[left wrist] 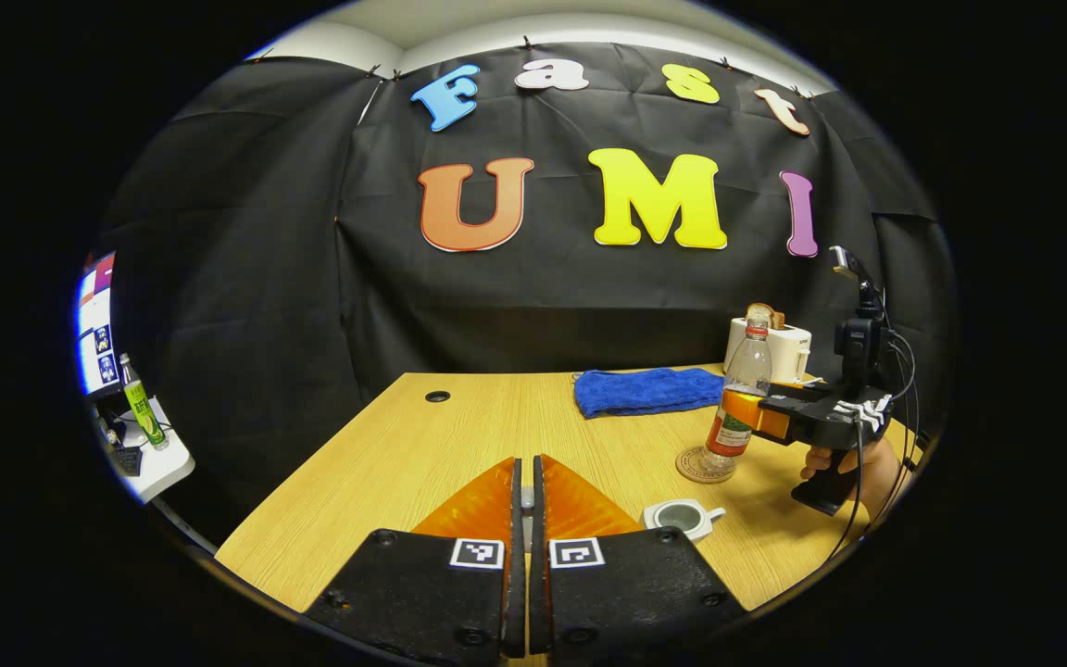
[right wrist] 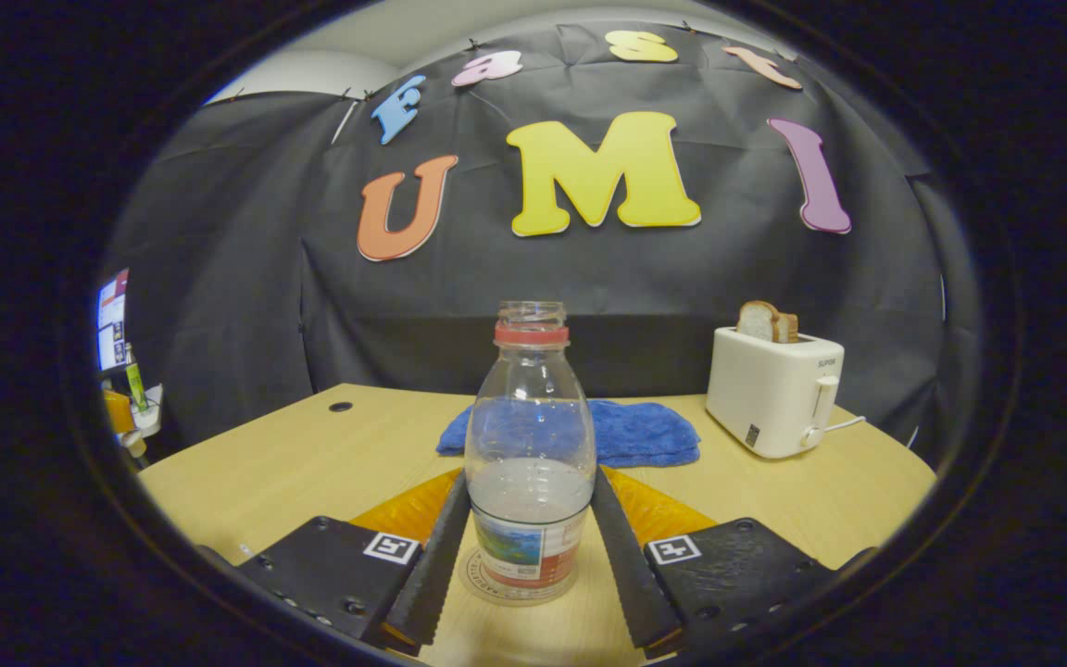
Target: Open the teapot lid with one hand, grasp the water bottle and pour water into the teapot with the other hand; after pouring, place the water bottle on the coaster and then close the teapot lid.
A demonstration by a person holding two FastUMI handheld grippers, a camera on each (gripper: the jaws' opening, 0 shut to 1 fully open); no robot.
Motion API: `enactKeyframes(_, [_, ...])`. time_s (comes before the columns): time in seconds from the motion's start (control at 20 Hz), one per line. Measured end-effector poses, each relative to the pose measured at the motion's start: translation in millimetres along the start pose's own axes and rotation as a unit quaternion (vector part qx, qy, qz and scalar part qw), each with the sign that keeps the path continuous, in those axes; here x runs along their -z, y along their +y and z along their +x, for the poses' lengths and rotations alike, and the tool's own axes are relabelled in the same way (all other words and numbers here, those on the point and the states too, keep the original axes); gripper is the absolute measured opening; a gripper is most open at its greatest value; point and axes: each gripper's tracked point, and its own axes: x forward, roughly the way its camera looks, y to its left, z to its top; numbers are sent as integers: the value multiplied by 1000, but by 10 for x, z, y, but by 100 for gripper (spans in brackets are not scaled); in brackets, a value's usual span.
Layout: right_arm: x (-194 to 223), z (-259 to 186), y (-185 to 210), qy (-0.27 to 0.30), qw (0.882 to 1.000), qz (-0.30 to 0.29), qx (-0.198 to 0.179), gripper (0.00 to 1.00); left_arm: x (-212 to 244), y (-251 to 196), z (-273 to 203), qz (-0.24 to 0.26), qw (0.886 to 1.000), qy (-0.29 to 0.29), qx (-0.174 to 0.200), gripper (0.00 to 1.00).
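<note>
Fingers of your left gripper (left wrist: 524, 505) are lying pressed together over the light wooden table (left wrist: 385, 463); whether anything sits between them you cannot tell. Just beyond, the small white teapot (left wrist: 682, 517) is sitting lidless. Your right gripper (right wrist: 529, 528) is flanking the clear, uncapped plastic water bottle (right wrist: 530, 445), jaws against its sides, bottle standing upright on the round cork coaster (left wrist: 693, 471). Behind it, a blue folded cloth (right wrist: 635, 431) and white toaster (right wrist: 774, 389) are resting.

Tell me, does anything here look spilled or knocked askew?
Nothing stands out. The water bottle stands upright on its coaster between the right gripper fingers, the teapot sits open, and the table looks dry.
</note>
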Motion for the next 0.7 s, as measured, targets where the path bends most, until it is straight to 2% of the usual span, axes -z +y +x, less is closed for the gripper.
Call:
enactKeyframes(0.45, [-26, 101, 150, -13, 998, -57, -4, 75, 24, -52, 14, 5, 1000, 4, 7, 4])
enactKeyframes(0.6, [14, 96, 183, -4, 998, -61, -15, 78, 40, -45, 19, 7, 1000, 5, 6, 4])
enactKeyframes(0.7, [32, 111, 162, 2, 998, -60, -18, 90, 21, -56, 7, 8, 1000, 4, 7, 4])
